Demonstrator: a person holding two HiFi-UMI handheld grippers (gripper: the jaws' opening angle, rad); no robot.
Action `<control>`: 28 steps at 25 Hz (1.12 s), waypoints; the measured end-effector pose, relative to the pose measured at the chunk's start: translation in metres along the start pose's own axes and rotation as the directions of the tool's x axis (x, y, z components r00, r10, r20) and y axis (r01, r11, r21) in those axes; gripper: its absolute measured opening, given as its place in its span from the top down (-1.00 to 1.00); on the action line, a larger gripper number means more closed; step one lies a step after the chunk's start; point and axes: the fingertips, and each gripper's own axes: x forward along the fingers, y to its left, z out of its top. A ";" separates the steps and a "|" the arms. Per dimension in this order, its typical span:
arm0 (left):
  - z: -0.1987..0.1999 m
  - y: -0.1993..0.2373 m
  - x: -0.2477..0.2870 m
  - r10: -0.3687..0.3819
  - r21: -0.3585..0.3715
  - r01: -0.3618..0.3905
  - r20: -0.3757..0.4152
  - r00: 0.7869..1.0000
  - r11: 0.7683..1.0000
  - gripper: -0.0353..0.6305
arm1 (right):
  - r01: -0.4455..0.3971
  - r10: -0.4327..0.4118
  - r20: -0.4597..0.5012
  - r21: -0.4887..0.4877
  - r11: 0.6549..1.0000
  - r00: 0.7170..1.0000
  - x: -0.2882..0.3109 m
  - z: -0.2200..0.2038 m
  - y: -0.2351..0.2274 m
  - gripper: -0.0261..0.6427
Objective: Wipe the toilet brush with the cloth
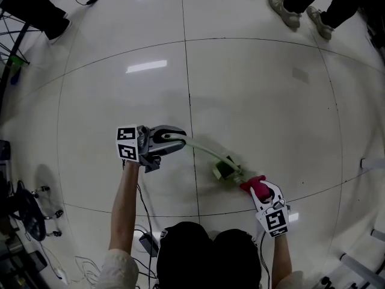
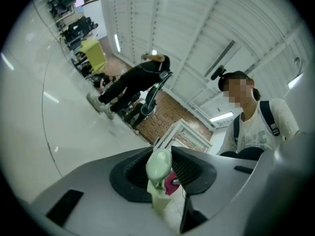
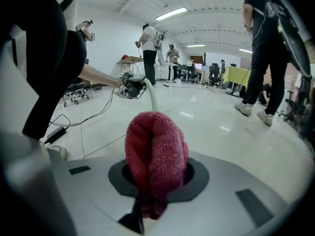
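While pale green toilet brush (image 1: 204, 150) with curved handle is clamped by handle end in left gripper (image 1: 179, 141), brush head sits just beside red cloth (image 1: 252, 183), bunched tight in right gripper (image 1: 264, 192).

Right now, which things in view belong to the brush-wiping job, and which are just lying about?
Job:
- pale green plastic toilet brush, clamped in the left gripper
- red knitted cloth, clamped in the right gripper

Lying about:
- black power brick on the white tiled floor
- black wheeled base, far left
- bystanders' shoes, top
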 end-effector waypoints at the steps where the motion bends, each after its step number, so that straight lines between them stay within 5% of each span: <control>1: 0.012 -0.013 0.004 -0.002 0.046 0.001 0.027 1.000 0.999 0.53 | 0.010 -0.010 0.003 0.015 1.000 1.000 -0.003 0.002 -0.003 0.72; 8: 0.111 -0.115 0.022 -0.051 0.348 -0.008 0.159 0.986 0.938 0.54 | 0.121 -0.125 0.021 0.158 0.980 0.992 -0.033 0.028 -0.038 0.72; 13: 0.167 -0.172 0.027 -0.120 0.441 0.024 0.190 0.974 0.897 0.54 | 0.194 -0.198 0.013 0.158 0.968 0.980 -0.049 0.061 -0.050 0.72; 18: 0.199 -0.198 0.023 -0.093 0.534 -0.018 0.181 0.979 0.845 0.54 | 0.346 -0.348 -0.052 0.308 0.886 0.936 -0.068 0.056 -0.080 0.72; 21: 0.209 -0.206 0.022 -0.041 0.566 -0.059 0.163 0.986 0.822 0.54 | 0.315 -0.340 0.017 0.330 0.890 0.940 -0.084 0.074 -0.082 0.72; 24: 0.222 -0.221 0.034 0.015 0.524 -0.097 0.160 0.987 0.846 0.54 | 0.259 -0.297 0.094 0.289 0.922 0.950 -0.105 0.141 -0.074 0.72; 28: 0.274 -0.295 0.043 0.038 0.398 -0.114 0.192 0.981 0.910 0.54 | 0.119 -0.170 0.233 0.220 0.968 0.958 -0.166 0.296 -0.027 0.72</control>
